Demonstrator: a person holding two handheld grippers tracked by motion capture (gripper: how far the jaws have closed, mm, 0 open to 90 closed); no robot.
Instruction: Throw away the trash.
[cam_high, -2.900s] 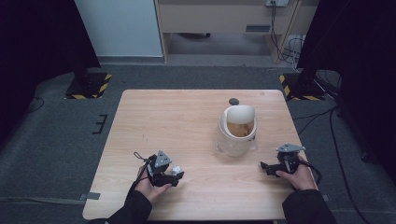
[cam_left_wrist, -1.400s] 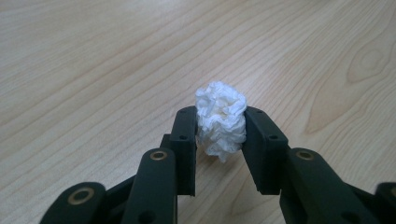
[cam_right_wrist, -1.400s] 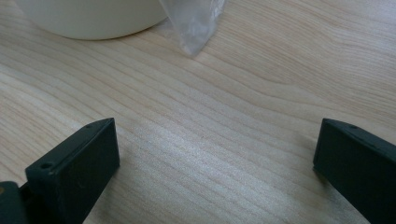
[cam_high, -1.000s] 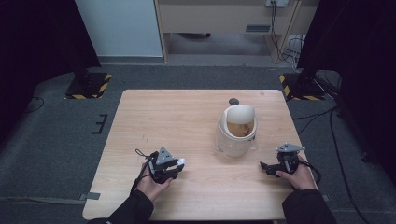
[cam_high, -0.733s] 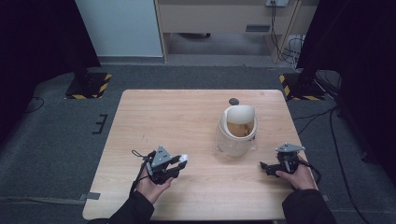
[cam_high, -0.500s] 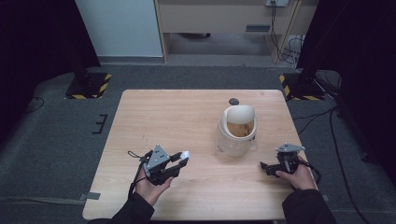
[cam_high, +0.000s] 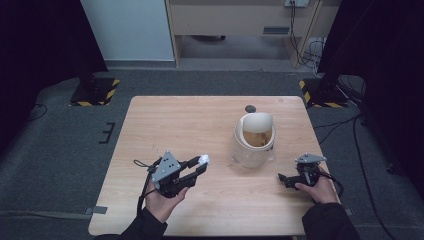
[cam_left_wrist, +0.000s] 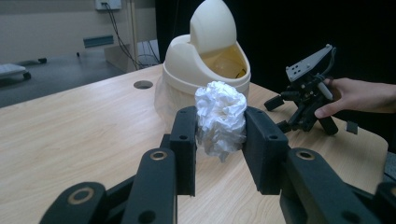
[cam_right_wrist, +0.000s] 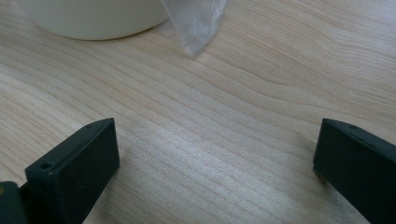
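1. The left hand-held gripper (cam_left_wrist: 219, 140), lifted above the near left of the pale wooden tabletop (cam_high: 150, 125), clenched a crumpled white paper ball (cam_left_wrist: 220, 119).
2. The right hand-held gripper (cam_high: 292, 179) rested near right, jaws spread wide and empty.
3. Farther off, the cream swing-lid plastic bin (cam_high: 254, 140) stood open; judging by this, dropping the ball in remained.

cream bin (cam_right_wrist: 93, 18) cropped, bin contents unclear

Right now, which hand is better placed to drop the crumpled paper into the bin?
Left, most likely. The left gripper already clamps the crumpled paper ball and faces the cream bin, whose lid is tipped open. The right gripper sits low beside the bin, open and holding nothing.
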